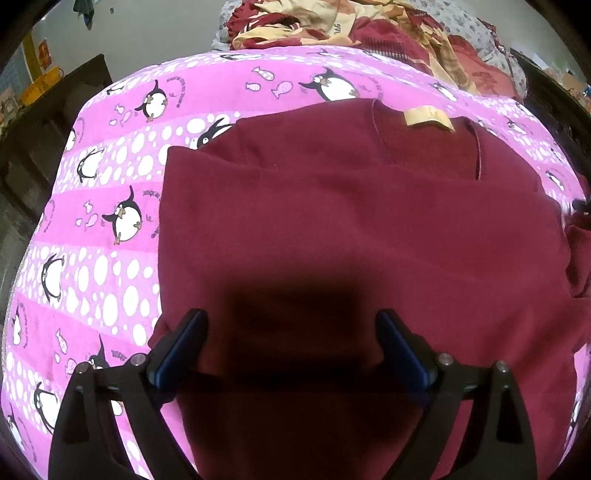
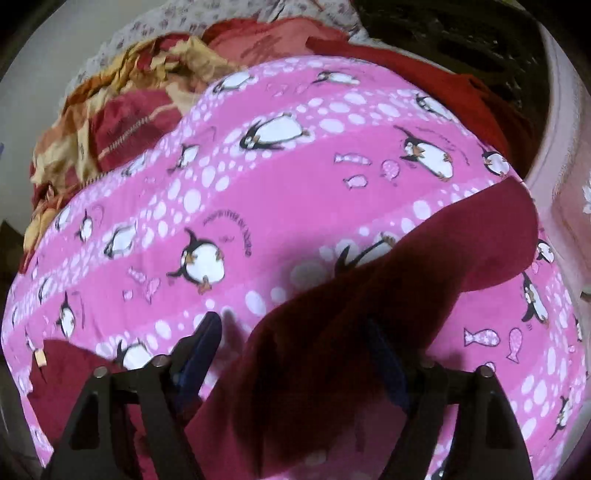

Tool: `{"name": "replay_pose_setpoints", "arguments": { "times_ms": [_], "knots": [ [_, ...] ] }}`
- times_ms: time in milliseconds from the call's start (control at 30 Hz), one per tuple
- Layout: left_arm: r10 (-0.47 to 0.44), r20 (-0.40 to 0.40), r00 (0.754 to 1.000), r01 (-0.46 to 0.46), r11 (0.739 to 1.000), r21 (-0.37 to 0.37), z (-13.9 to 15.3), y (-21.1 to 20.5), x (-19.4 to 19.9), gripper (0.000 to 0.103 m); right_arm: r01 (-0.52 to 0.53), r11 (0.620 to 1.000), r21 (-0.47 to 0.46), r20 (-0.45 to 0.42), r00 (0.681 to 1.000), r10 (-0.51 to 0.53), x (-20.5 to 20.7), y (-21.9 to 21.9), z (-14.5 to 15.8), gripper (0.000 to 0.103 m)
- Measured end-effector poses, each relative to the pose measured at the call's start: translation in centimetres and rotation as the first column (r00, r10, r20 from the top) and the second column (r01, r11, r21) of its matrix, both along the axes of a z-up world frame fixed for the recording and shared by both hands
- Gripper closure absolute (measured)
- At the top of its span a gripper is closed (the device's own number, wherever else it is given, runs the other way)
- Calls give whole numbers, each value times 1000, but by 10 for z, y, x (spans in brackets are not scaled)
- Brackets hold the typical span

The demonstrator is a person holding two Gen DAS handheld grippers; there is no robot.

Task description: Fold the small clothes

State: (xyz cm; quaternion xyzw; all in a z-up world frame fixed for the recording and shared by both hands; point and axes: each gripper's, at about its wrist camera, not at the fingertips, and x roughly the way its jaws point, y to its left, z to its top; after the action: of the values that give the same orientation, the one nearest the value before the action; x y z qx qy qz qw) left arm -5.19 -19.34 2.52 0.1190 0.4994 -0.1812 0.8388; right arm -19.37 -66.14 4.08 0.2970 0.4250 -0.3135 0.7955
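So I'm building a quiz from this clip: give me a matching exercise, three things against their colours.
Things:
1. sweater
2. neck label
3. penguin bedsheet

Colours:
A. pink
B. maroon
C. cream

Pairs: 1-B, 2-C, 3-A

Maroon garment (image 1: 351, 221): soft matt knit cloth, fleecy nap, no sheen; a tan woven label (image 1: 428, 118) is sewn inside its collar. Beneath the garment, pink penguin-print sheet (image 1: 110, 184): smooth printed cotton-like cloth, matt. Beyond the garment's collar, crumpled red-and-cream blanket (image 1: 332, 26): patterned cloth, slightly plush. Left gripper (image 1: 291, 347) over the garment: matt black plastic frame, silvery metal pins, fingers (image 1: 184, 343) faced with smooth blue pads. Right gripper (image 2: 295, 354): same materials, seen blurred.
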Motion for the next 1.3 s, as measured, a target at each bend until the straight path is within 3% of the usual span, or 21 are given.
{"name": "replay_pose_setpoints", "arguments": {
  "times_ms": [67,167,367,533,633,733,800,833,867,933,1033,1100,1167,1233,1300],
  "knots": [
    [-1,-8,1000,1,1000,-13,3,4,0,10,-29,999,33,57,998,27,-12,-2,7,82],
    [6,-5,1000,-7,999,-33,9,13,-1,10,-38,998,41,142,989,32,-38,0,27,96],
    [50,-2,999,-50,996,-68,21,31,2,10,-82,996,30,296,953,70,-76,18,70,96],
    [74,23,997,-71,992,-100,36,43,0,10,-246,969,-17,343,909,236,-53,64,102,96],
    [87,35,996,-82,989,-121,46,49,0,10,-380,923,-62,372,849,375,-26,115,120,96],
    [99,40,994,-92,986,-138,50,54,-1,10,-551,830,-86,384,750,538,9,178,123,96],
    [102,38,994,-96,986,-135,51,56,-1,10,-649,752,-120,316,693,648,29,226,114,97],
    [103,36,994,-98,987,-130,51,58,-1,10,-660,739,-131,285,689,666,35,241,108,96],
    [104,36,994,-98,987,-128,51,59,-1,10,-663,739,-121,271,694,667,40,250,100,96],
    [106,41,994,-100,988,-120,50,63,-1,10,-627,774,-89,269,733,625,41,245,87,96],
    [112,39,993,-107,988,-107,46,68,2,10,-481,875,-50,226,848,479,32,200,65,85],
    [120,27,992,-116,987,-113,43,71,5,10,-368,928,-51,191,909,371,22,163,58,65],
    [129,11,992,-127,984,-122,39,71,7,10,-238,971,-37,186,953,241,6,120,56,52],
    [129,1,992,-128,984,-122,35,68,8,10,-137,991,-4,152,979,136,0,84,51,24],
    [118,-9,993,-119,986,-118,33,64,7,10,-53,998,40,94,994,49,2,49,39,23]
  ]
}}
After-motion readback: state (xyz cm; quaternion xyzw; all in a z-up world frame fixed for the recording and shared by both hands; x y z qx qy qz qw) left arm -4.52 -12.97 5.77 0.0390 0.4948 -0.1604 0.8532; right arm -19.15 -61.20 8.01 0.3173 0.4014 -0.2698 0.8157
